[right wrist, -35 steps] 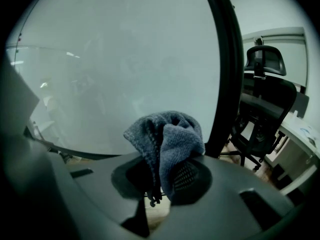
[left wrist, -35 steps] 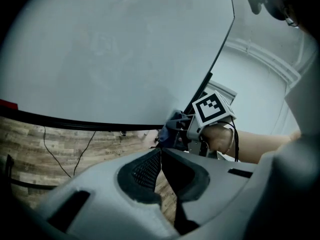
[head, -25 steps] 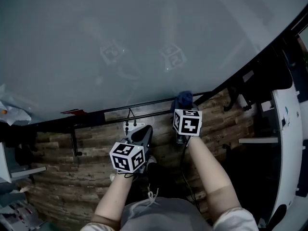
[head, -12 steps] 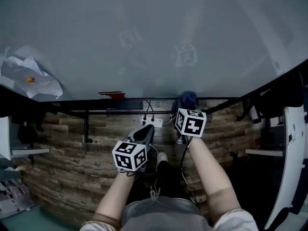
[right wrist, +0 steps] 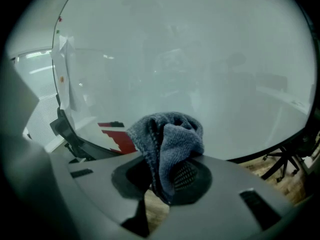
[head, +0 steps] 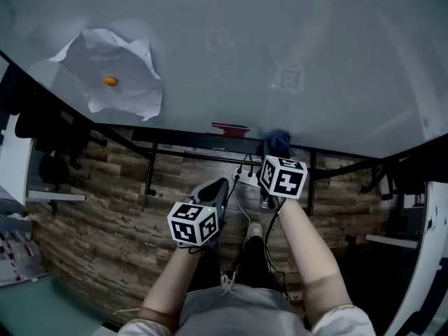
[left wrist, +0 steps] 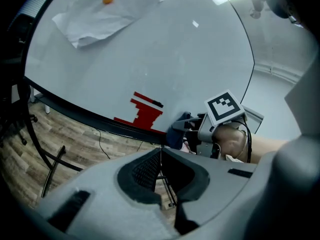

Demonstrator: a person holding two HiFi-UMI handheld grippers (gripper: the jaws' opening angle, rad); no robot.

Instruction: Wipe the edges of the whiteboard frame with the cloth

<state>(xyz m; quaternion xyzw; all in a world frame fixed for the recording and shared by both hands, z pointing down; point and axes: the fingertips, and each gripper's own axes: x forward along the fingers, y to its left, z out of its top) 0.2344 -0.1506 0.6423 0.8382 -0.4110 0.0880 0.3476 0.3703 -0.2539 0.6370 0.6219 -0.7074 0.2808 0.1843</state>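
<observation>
Right gripper (head: 278,154) is seen in the head view closed on the blue cloth (head: 280,139), which is pressed at the dark lower edge of the whiteboard frame (head: 175,137). This edge is laid with its long axis from left to right, slightly lower at the right. Left gripper (head: 215,188) is held lower, apart from the frame, over the wooden floor (head: 105,222). A crumpled paper (head: 115,75) is fixed on the board.

From the left gripper view, the left gripper (left wrist: 160,158) is shown with its jaws together and nothing between them. The cloth (left wrist: 178,131) is seen just beside a red patch (left wrist: 145,114).

From the right gripper view, the cloth (right wrist: 169,139) is clamped in the right gripper (right wrist: 163,183). It is bunched and is pointed forward from the jaws to the board.
</observation>
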